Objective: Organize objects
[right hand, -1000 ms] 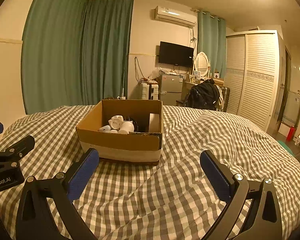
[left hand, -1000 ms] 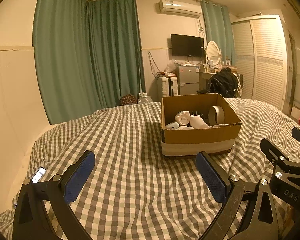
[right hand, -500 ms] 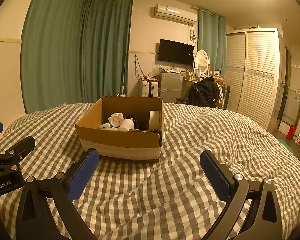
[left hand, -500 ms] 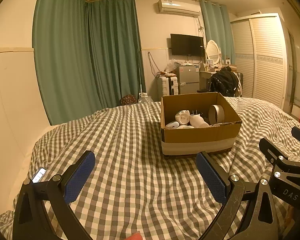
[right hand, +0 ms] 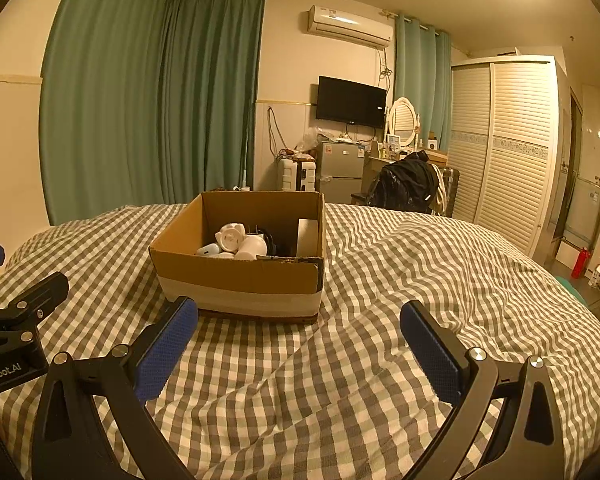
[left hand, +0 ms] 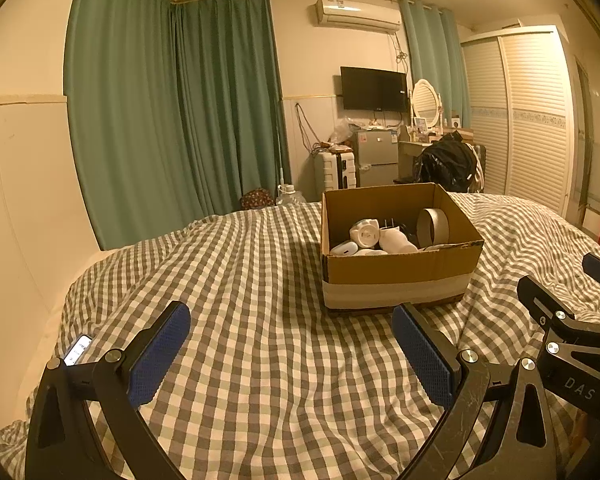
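The left gripper [left hand: 291, 354] hangs over the checked bedspread [left hand: 260, 380] with its jaws spread wide and nothing between them. The cardboard box [left hand: 400, 268] sits ahead of them, just beyond the right-hand jaw tip, holding white items [left hand: 366, 234] and a tape roll [left hand: 432, 226] (the rest is too jumbled to tell apart). The right gripper [right hand: 298, 336] is likewise spread and empty; from it the cardboard box [right hand: 240, 276] lies ahead, just past its left-hand jaw. A phone [left hand: 77, 350] lies outside the left gripper's left-hand jaw.
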`<state>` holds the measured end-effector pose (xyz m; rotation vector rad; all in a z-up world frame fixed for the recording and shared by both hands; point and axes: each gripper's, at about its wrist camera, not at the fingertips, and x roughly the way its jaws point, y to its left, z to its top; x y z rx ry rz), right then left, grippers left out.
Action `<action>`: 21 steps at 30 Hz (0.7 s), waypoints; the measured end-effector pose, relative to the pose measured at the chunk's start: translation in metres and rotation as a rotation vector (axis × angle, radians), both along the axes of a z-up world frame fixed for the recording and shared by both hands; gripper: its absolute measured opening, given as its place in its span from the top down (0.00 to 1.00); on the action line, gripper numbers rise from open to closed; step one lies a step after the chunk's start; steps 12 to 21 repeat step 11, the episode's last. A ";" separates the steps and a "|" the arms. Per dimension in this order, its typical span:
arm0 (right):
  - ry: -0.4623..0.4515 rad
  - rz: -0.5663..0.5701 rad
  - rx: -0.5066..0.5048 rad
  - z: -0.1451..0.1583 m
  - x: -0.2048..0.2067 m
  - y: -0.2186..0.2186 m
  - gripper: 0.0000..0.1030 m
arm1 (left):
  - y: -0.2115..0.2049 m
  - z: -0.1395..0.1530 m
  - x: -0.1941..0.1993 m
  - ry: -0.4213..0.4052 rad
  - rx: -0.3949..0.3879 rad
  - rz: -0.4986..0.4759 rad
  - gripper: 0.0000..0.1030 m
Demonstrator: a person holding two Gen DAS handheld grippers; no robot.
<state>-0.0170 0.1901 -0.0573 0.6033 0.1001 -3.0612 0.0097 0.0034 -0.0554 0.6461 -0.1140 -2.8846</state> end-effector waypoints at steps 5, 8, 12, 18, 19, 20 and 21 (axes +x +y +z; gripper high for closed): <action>0.000 0.001 0.000 0.000 0.000 0.000 0.01 | 0.000 -0.001 0.000 -0.002 0.002 0.001 0.00; -0.001 0.000 0.000 0.000 0.000 0.000 0.01 | 0.000 -0.001 0.001 0.000 0.005 0.002 0.00; 0.000 0.002 -0.001 0.000 0.000 0.000 0.01 | 0.001 -0.001 0.001 0.001 0.007 -0.001 0.00; 0.000 0.002 -0.001 0.000 0.000 0.000 0.01 | 0.001 -0.001 0.001 0.001 0.007 -0.001 0.00; 0.000 0.002 -0.001 0.000 0.000 0.000 0.01 | 0.001 -0.001 0.001 0.001 0.007 -0.001 0.00; 0.000 0.002 -0.001 0.000 0.000 0.000 0.01 | 0.001 -0.001 0.001 0.001 0.007 -0.001 0.00; 0.000 0.002 -0.001 0.000 0.000 0.000 0.01 | 0.001 -0.001 0.001 0.001 0.007 -0.001 0.00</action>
